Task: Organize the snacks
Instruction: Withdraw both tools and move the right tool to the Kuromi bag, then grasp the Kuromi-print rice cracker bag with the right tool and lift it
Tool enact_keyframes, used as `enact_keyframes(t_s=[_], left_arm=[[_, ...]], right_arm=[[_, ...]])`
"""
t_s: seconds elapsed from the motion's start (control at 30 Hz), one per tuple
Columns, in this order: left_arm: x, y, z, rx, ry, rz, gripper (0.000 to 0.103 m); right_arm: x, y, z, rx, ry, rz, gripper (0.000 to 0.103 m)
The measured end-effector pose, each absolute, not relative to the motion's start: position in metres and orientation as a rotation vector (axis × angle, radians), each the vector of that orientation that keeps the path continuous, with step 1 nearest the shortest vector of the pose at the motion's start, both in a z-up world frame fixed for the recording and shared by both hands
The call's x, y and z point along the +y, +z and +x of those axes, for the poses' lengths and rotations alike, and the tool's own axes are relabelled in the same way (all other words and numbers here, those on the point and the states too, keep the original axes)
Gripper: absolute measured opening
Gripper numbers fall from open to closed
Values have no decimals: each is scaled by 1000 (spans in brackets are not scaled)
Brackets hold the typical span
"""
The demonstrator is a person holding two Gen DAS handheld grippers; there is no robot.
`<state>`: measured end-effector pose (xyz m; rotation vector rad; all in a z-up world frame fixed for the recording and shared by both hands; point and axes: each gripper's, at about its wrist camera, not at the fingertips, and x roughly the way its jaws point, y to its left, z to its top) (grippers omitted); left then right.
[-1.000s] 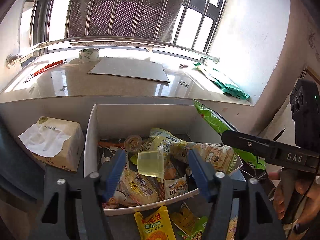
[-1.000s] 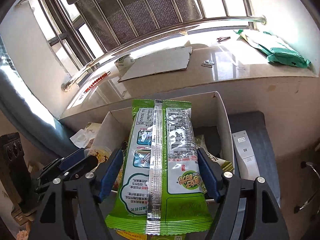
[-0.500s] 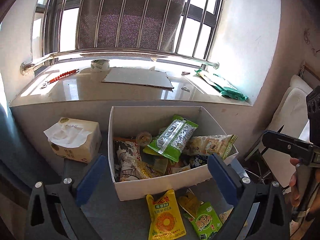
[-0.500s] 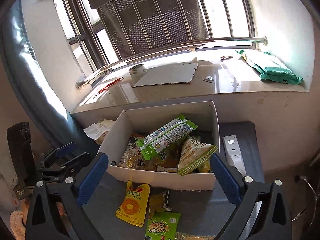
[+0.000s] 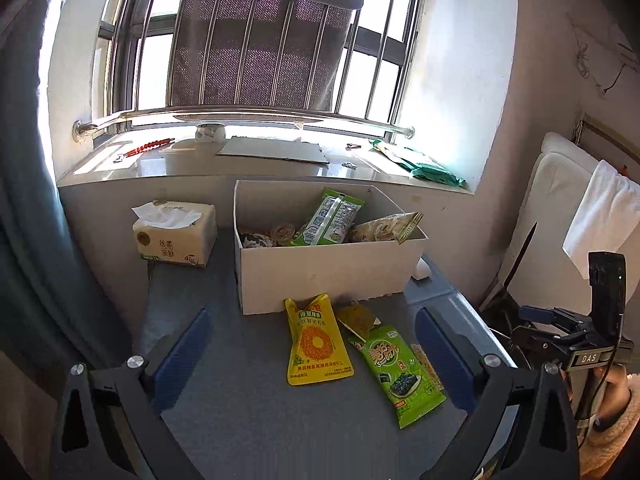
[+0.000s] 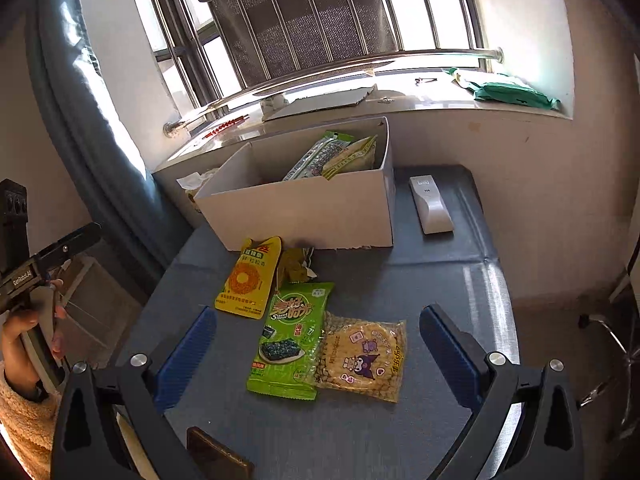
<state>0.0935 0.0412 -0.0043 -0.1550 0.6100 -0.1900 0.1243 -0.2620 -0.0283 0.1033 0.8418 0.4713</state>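
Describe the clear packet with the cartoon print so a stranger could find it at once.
Start at the white cardboard box on the grey table. Four packets lie before it; the clear packet is farthest from the box, touching the green seaweed packet. Only it is see-through, showing pale yellow snacks.

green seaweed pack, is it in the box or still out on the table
Out. The green seaweed pack lies flat on the table in front of the white box.

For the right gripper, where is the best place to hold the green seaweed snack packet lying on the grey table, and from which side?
Probably the green seaweed snack packet is best pinched across its near sealed bottom edge, coming from above and from the near side. It lies flat, and its right long edge touches the clear cracker packet, leaving little room there. The right gripper is open.
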Motion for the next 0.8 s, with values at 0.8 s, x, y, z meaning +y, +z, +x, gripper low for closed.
enact_keyframes(t_s=[0.8], left_arm=[[17, -62, 56, 728, -194, -192, 103]], right_arm=[[-229, -144, 175, 1094, 311, -45, 103]])
